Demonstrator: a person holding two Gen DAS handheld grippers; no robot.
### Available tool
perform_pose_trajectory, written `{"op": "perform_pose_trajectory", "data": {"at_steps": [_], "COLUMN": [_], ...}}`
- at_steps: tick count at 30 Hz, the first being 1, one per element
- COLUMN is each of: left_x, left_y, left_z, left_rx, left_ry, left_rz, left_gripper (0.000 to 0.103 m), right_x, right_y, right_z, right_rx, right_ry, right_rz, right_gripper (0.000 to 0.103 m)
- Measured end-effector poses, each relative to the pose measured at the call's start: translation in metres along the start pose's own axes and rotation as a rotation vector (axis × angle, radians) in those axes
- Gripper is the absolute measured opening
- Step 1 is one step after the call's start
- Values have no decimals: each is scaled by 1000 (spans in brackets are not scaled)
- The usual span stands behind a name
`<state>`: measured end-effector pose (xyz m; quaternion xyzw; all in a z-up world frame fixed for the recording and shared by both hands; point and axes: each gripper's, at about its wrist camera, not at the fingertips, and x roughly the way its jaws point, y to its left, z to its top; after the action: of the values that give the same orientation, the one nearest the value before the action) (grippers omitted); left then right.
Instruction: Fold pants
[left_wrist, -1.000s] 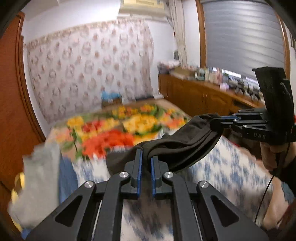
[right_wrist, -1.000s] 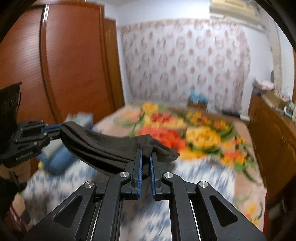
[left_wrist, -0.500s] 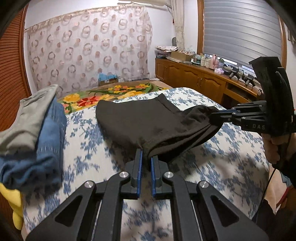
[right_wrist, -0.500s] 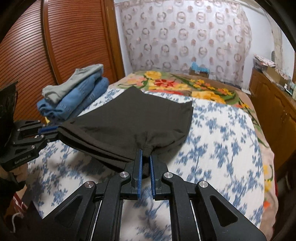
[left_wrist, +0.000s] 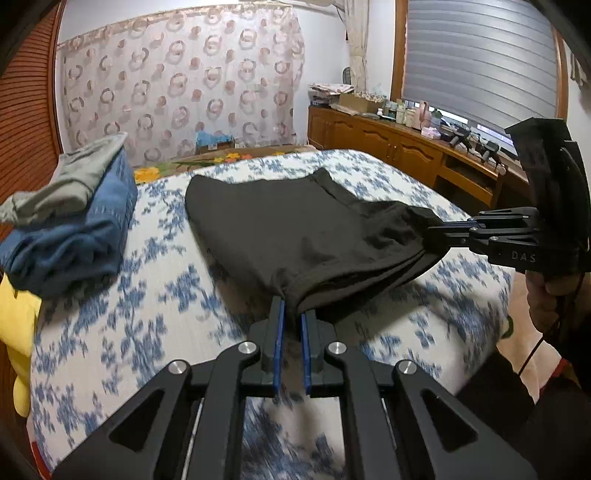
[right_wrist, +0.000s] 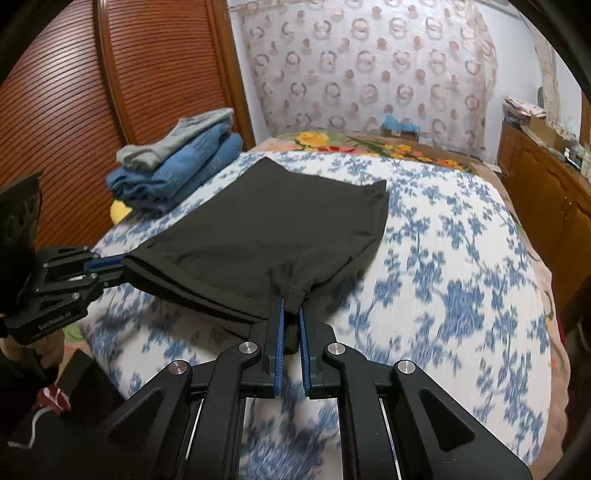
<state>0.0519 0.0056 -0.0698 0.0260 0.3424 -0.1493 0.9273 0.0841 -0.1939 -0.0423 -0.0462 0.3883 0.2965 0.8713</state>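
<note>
The black pants (left_wrist: 295, 225) lie folded on the blue-flowered bedspread (left_wrist: 155, 295), far part flat, near edge lifted. My left gripper (left_wrist: 291, 306) is shut on the near left corner of the pants. My right gripper (right_wrist: 291, 306) is shut on the near right corner. The pants (right_wrist: 273, 229) stretch between them in several layers. In the left wrist view the right gripper (left_wrist: 436, 230) comes in from the right. In the right wrist view the left gripper (right_wrist: 118, 264) comes in from the left.
A stack of folded jeans with a grey garment on top (left_wrist: 74, 214) sits at the bed's left side, also in the right wrist view (right_wrist: 177, 162). Something yellow (left_wrist: 18, 321) lies under it. A wooden sideboard (left_wrist: 424, 155) runs along the right. A wooden wardrobe (right_wrist: 110, 92) stands left.
Both grippers came down and toward me with the pants. The pants went from hanging in the air to lying spread on the bedspread, near edge still held.
</note>
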Motion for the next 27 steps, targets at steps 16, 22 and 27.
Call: {"op": "perform_pose_trajectory", "data": {"at_steps": [16, 22, 27], "left_x": [8, 9, 8], "left_y": [-8, -7, -6], "left_z": [-37, -40, -43], "left_rx": [-20, -30, -37], "left_ry": [56, 46, 39], "left_rz": [-21, -23, -26], "left_gripper": [6, 6, 6], "right_x": [-6, -16, -15], "right_y": [1, -1, -3], "right_z": [-53, -51, -39], "right_rx": [65, 75, 88], "right_ry": [66, 36, 2], "right_rz": [-28, -67, -63], "right_gripper": [15, 36, 37]}}
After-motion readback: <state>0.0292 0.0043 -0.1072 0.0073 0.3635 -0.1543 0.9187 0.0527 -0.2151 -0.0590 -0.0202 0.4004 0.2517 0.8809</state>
